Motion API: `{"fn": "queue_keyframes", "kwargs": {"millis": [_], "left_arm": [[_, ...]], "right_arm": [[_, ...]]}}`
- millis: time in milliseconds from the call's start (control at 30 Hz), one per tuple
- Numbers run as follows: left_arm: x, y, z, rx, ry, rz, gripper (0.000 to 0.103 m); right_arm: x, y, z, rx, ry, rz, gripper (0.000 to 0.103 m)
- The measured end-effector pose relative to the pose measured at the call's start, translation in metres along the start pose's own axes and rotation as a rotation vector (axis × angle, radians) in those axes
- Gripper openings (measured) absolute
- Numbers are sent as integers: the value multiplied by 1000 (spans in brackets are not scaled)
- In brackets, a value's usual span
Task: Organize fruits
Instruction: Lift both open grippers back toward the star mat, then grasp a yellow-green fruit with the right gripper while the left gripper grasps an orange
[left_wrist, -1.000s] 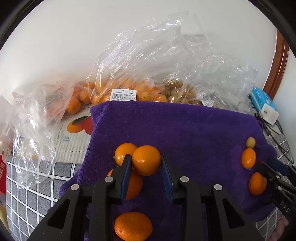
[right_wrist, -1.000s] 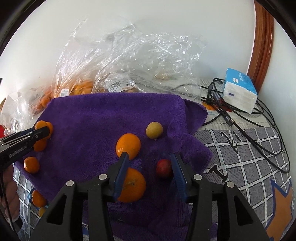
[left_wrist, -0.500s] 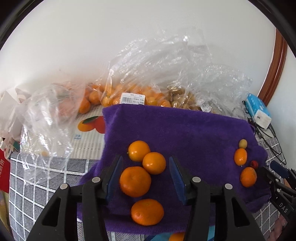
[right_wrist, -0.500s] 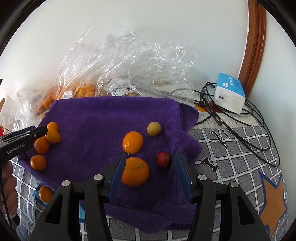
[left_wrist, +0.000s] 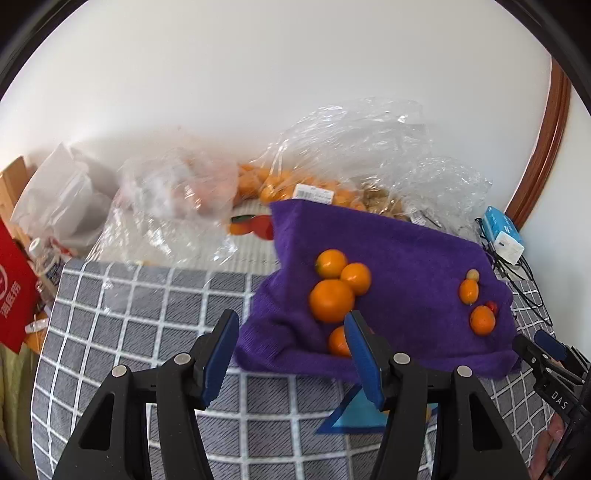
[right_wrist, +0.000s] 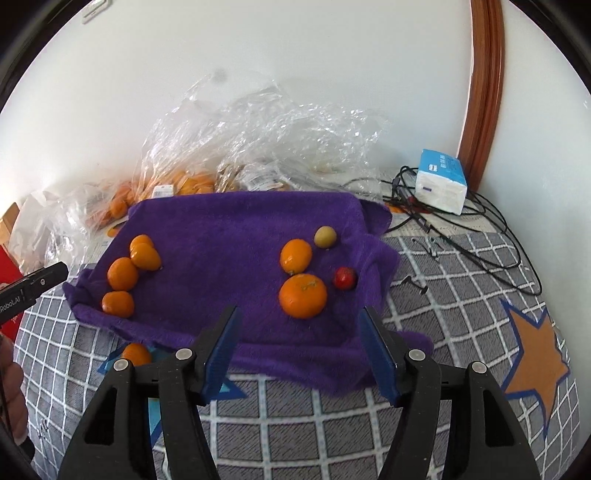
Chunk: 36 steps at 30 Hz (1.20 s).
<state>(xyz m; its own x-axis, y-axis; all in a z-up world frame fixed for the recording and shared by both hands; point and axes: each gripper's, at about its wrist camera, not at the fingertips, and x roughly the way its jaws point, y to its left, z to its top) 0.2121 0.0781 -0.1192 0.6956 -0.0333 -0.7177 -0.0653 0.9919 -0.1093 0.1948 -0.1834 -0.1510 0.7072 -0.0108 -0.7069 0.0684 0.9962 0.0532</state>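
Observation:
A purple towel (left_wrist: 406, 251) (right_wrist: 229, 229) lies on the checked table cover. On its left side sits a cluster of several oranges (left_wrist: 331, 300) (right_wrist: 122, 273). On its right side lie a large orange (right_wrist: 303, 295), a smaller orange (right_wrist: 295, 255), a yellow-green fruit (right_wrist: 325, 236) and a small red fruit (right_wrist: 344, 277). One orange (right_wrist: 136, 353) lies on the cover below the towel's edge. My left gripper (left_wrist: 291, 350) is open and empty, near the towel's left front edge. My right gripper (right_wrist: 301, 345) is open and empty, just in front of the large orange.
Clear plastic bags of oranges (left_wrist: 295, 184) (right_wrist: 177, 181) stand against the white wall behind the towel. A tissue box (right_wrist: 441, 181) and tangled black cables (right_wrist: 480, 236) lie at the right. A red packet (left_wrist: 14, 288) is at the far left.
My left gripper let go of an orange, which now lies in the cluster, and drew back and left. My right gripper also drew back from the towel. Both views are wider.

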Motion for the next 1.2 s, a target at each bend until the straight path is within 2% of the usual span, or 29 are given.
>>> {"fn": "queue_keyframes", "kwargs": {"millis": [100, 167, 200, 500, 600, 800, 867, 900, 1200], "left_arm": [[-7, 17, -11, -14, 0, 22, 57], [-10, 28, -17, -21, -5, 37, 57], [-11, 36, -22, -30, -8, 47, 57], [-14, 81, -46, -90, 26, 62, 57], [-15, 90, -49, -91, 38, 61, 57], [-13, 97, -53, -75, 59, 56, 57], [-12, 97, -55, -65, 66, 51, 57], [-12, 98, -57, -61, 68, 45, 57], [-3, 103, -80, -41, 103, 43, 57]], "right_arm": [[-3, 12, -9, -22, 20, 15, 62], [-4, 23, -16, -44, 27, 38, 52], [-4, 28, -20, -53, 33, 49, 51], [9, 79, -45, -95, 87, 173, 48], [16, 97, -53, -117, 106, 208, 41], [31, 118, -64, -137, 128, 189, 36], [37, 119, -67, -137, 140, 170, 27], [41, 119, -67, -133, 149, 163, 26], [32, 115, -71, -100, 149, 108, 26]]}}
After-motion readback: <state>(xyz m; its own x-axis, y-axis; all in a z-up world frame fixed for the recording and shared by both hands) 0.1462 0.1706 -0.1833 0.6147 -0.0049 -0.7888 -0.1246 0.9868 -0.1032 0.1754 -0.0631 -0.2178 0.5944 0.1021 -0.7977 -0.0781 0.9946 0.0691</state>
